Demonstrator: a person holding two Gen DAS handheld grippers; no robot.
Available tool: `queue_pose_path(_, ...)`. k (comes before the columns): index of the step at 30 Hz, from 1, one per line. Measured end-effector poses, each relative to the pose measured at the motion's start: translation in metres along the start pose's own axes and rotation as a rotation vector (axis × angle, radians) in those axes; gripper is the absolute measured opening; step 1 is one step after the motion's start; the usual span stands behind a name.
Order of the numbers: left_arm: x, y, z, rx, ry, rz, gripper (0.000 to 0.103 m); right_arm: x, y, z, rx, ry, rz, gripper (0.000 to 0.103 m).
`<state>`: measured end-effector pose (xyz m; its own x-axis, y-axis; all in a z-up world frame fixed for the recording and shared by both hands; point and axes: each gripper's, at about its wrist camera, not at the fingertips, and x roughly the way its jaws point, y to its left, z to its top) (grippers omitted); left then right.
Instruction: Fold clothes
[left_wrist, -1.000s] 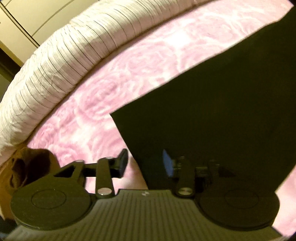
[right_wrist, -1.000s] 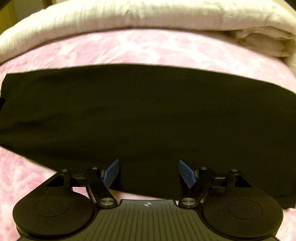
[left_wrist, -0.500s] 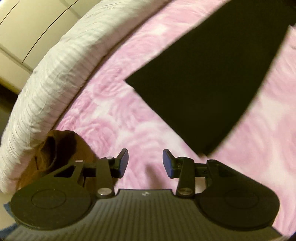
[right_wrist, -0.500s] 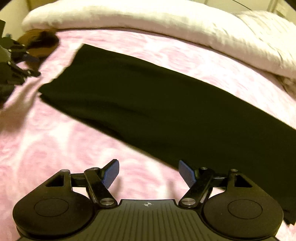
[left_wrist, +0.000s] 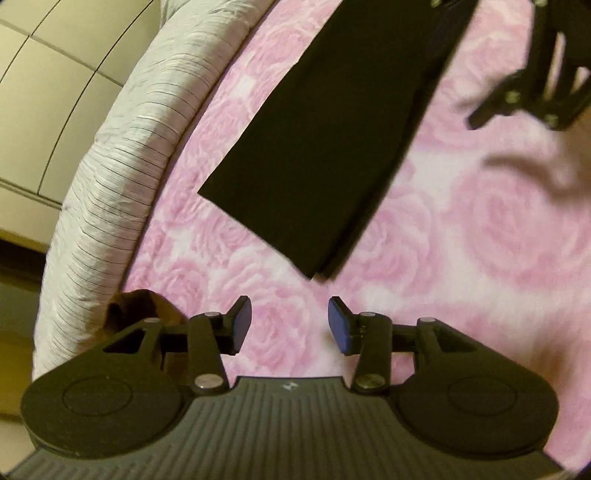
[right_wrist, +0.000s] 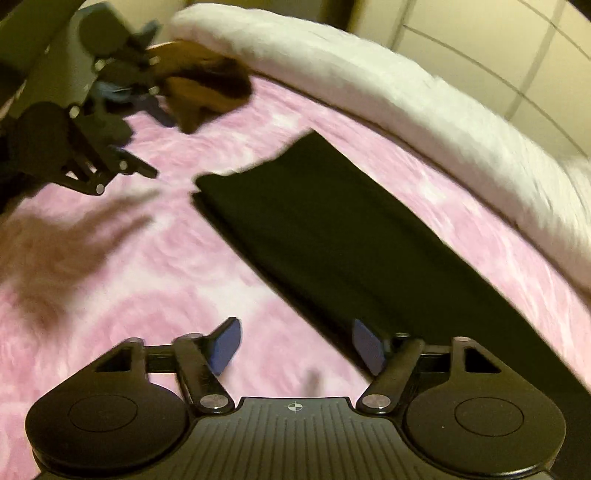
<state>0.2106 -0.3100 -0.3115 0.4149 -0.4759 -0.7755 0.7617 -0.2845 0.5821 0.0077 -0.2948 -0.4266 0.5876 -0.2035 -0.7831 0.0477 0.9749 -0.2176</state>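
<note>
On the pink bedspread (left_wrist: 498, 229) a folded black garment (left_wrist: 332, 140) is lying flat, its near end just ahead of the left gripper (left_wrist: 290, 325), whose jaws are opening over bare bedspread. The right gripper (right_wrist: 295, 347) is hanging at the garment's long edge, jaws apart and closing, with nothing gripped. A brown cloth (right_wrist: 207, 92) is sitting beside the white duvet (right_wrist: 406, 99).

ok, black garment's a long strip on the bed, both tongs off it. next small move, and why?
Probably bring the left tongs forward to the near short end of the black garment to grip it. It lies flat as a long folded strip on the pink bedspread, so a fold across its length looks next. Both tongs are empty; the left's jaws are opening, the right tongs' closing on nothing.
</note>
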Motion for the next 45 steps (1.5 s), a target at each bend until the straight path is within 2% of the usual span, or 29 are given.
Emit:
queue_pose_path(5, 0.011, 0.014, -0.023, -0.050, -0.027, 0.005, 0.042, 0.027, 0.035, 0.025, -0.074, -0.058, -0.034, 0.057)
queue_pose_path(10, 0.027, 0.023, -0.044, -0.077, -0.089, 0.000, 0.043, 0.075, 0.072, 0.041, -0.156, -0.029, -0.095, 0.057)
queue_pose_path(17, 0.033, 0.046, -0.067, -0.182, -0.144, -0.002, 0.043, 0.114, 0.108, 0.057, -0.356, -0.056, -0.270, 0.055)
queue_pose_path(19, 0.031, 0.051, -0.071, -0.202, -0.152, 0.000, 0.043, 0.121, 0.113, 0.058, -0.395, -0.052, -0.291, 0.040)
queue_pose_path(20, 0.030, 0.053, -0.071, -0.205, -0.155, 0.000, 0.043, 0.124, 0.116, 0.059, -0.413, -0.048, -0.297, 0.018)
queue_pose_path(21, 0.029, 0.054, -0.072, -0.208, -0.158, -0.001, 0.043, 0.126, 0.117, 0.060, -0.416, -0.045, -0.299, 0.006)
queue_pose_path(23, 0.026, 0.055, -0.071, -0.197, -0.163, 0.006, 0.043, 0.121, 0.109, 0.066, -0.350, -0.046, -0.289, 0.004)
queue_pose_path(27, 0.021, 0.056, -0.057, -0.176, -0.165, 0.021, 0.043, 0.083, 0.071, 0.086, -0.150, -0.138, -0.289, 0.003)
queue_pose_path(31, 0.011, 0.049, -0.015, -0.160, -0.175, 0.035, 0.043, 0.023, -0.005, 0.090, 0.091, -0.263, -0.330, 0.003)
queue_pose_path(34, -0.002, 0.039, 0.032, -0.150, -0.203, 0.040, 0.043, -0.030, -0.076, 0.069, 0.276, -0.337, -0.386, 0.003)
queue_pose_path(38, -0.013, 0.008, 0.109, -0.098, -0.262, 0.014, 0.043, -0.114, -0.177, -0.006, 0.565, -0.395, -0.520, 0.003)
queue_pose_path(41, -0.011, -0.029, 0.172, -0.041, -0.306, -0.038, 0.043, -0.149, -0.239, -0.089, 0.803, -0.351, -0.591, 0.003)
queue_pose_path(43, -0.006, -0.053, 0.209, -0.005, -0.328, -0.073, 0.043, -0.149, -0.273, -0.151, 0.977, -0.286, -0.579, 0.003)
queue_pose_path(45, 0.001, -0.079, 0.243, 0.030, -0.340, -0.110, 0.043, -0.131, -0.301, -0.212, 1.150, -0.201, -0.497, 0.003)
